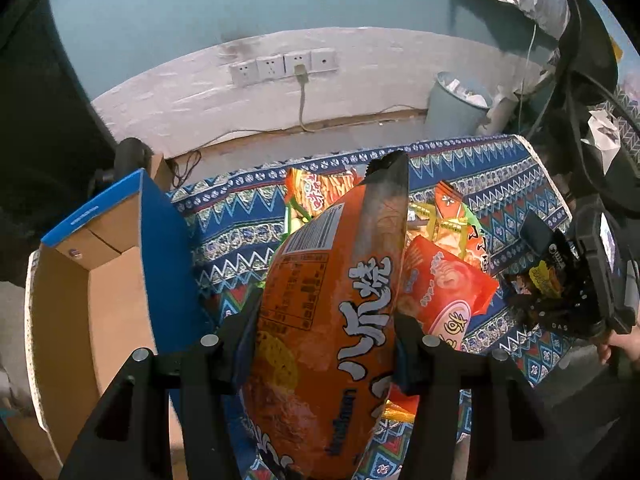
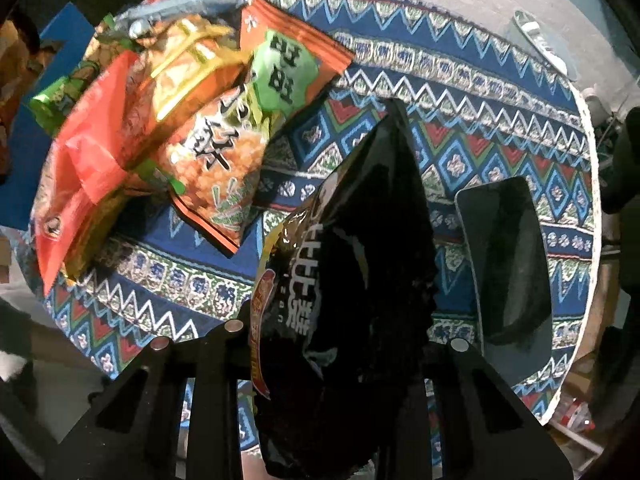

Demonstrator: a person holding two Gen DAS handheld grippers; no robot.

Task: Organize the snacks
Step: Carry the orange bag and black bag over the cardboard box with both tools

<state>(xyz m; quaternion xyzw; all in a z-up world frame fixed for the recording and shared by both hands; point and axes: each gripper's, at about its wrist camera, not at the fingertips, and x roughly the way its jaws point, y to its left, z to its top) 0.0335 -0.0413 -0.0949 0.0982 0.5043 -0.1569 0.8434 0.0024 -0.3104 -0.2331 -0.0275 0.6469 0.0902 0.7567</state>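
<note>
The bench (image 1: 500, 168), draped in a blue zigzag-patterned cloth, carries a loose heap of snack packets (image 2: 160, 120) near its middle, and an open cardboard box (image 1: 100, 280) with a blue rim stands at its left edge, just beside the left gripper (image 1: 324, 344). That box looks like the likely place for the packets, so the relation that matters is sideways: it lies to the left of the left-hand fingers (image 1: 240, 344), close by, and well apart from the right gripper (image 2: 340, 344), which in the left wrist view is over the far right part of the bench. The left gripper is therefore the nearer one. Its fingers are clamped on an orange snack bag (image 1: 332, 288), whose long axis runs forward along them, its sealed end pointing away over the heap. The right-hand fingers (image 2: 236, 340) pinch a black snack bag (image 2: 352, 280) the same way, long axis forward, above bare cloth; a dark flat tray (image 2: 508, 256) lies to its right.
</note>
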